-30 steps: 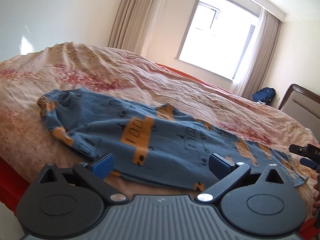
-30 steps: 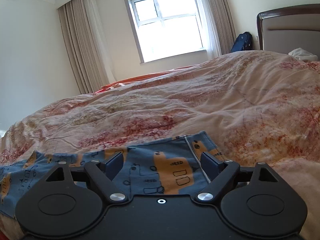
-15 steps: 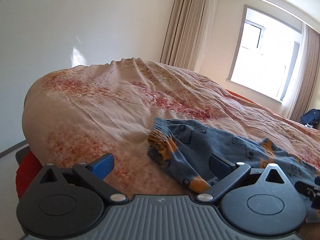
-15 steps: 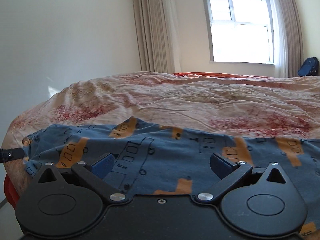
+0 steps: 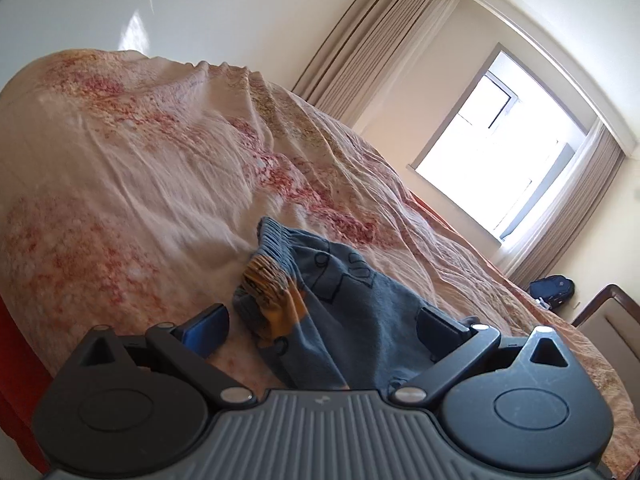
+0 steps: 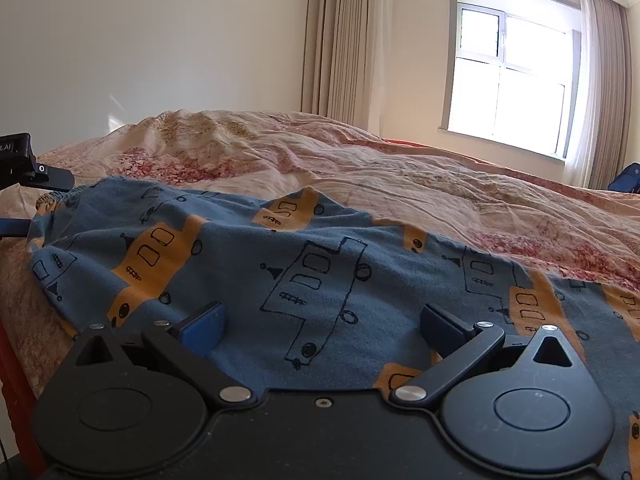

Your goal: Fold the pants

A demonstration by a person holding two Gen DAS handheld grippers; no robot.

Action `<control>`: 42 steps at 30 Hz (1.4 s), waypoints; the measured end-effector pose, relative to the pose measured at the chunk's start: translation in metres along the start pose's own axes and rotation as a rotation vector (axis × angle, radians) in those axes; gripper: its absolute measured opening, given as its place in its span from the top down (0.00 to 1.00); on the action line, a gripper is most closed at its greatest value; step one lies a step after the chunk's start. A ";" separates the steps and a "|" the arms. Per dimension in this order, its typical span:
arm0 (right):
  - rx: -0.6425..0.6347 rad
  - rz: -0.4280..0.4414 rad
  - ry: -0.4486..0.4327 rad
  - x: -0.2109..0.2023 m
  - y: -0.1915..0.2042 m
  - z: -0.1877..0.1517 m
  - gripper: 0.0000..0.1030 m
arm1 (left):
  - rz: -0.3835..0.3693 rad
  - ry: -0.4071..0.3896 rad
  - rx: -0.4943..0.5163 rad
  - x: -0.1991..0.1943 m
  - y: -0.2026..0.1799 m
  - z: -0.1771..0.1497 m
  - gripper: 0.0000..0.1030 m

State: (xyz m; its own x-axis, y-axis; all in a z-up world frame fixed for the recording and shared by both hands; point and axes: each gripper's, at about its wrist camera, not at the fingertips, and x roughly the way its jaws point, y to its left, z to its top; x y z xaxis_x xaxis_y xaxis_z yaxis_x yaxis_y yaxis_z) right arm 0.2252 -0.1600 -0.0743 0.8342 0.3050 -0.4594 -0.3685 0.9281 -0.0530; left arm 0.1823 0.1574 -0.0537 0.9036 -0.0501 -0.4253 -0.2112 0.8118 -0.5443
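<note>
Blue children's pants (image 6: 320, 280) with orange vehicle prints lie spread flat on the bed. Their gathered elastic waistband (image 5: 272, 276) is at the left end. My left gripper (image 5: 320, 330) is open and tilted, low over that waistband end, with bunched cloth between its wide jaws and no pad pressing on it. My right gripper (image 6: 324, 322) is open just as wide, low over the middle of the pants, with the cloth lying under it. In the right wrist view a finger (image 6: 52, 178) of the left gripper shows at the waistband on the far left.
A peach quilt (image 5: 160, 160) with red floral patches covers the bed. A red sheet edge (image 5: 16, 360) shows at the near left side. Beyond are a bright window (image 6: 508, 84), beige curtains (image 6: 340, 40), a blue backpack (image 5: 554, 288) and a dark headboard (image 5: 608, 320).
Both grippers have moved left along the pants, the left one to the waistband end and the right one from the leg cuffs to the middle. The left view has rolled.
</note>
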 end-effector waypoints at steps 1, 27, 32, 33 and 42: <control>-0.006 -0.002 -0.001 0.000 0.001 0.000 0.00 | -0.033 0.011 -0.045 0.002 0.004 -0.001 0.01; -0.038 -0.016 -0.016 -0.005 0.004 -0.006 0.00 | 0.182 -0.262 0.007 -0.027 -0.023 -0.003 0.85; -0.033 -0.011 -0.017 -0.005 0.003 -0.008 0.00 | 0.229 -0.166 0.001 -0.008 -0.009 -0.004 0.84; -0.032 -0.009 -0.017 -0.005 0.002 -0.008 0.00 | 0.231 -0.143 0.006 -0.007 -0.007 -0.005 0.82; -0.002 0.017 -0.041 -0.009 -0.006 -0.005 0.00 | 0.231 -0.222 0.217 -0.029 -0.039 -0.016 0.13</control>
State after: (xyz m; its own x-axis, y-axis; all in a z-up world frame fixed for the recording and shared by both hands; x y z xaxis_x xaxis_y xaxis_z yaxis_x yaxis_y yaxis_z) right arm 0.2179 -0.1691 -0.0745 0.8437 0.3296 -0.4238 -0.3839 0.9222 -0.0469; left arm 0.1587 0.1174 -0.0316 0.9050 0.2564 -0.3395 -0.3565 0.8925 -0.2762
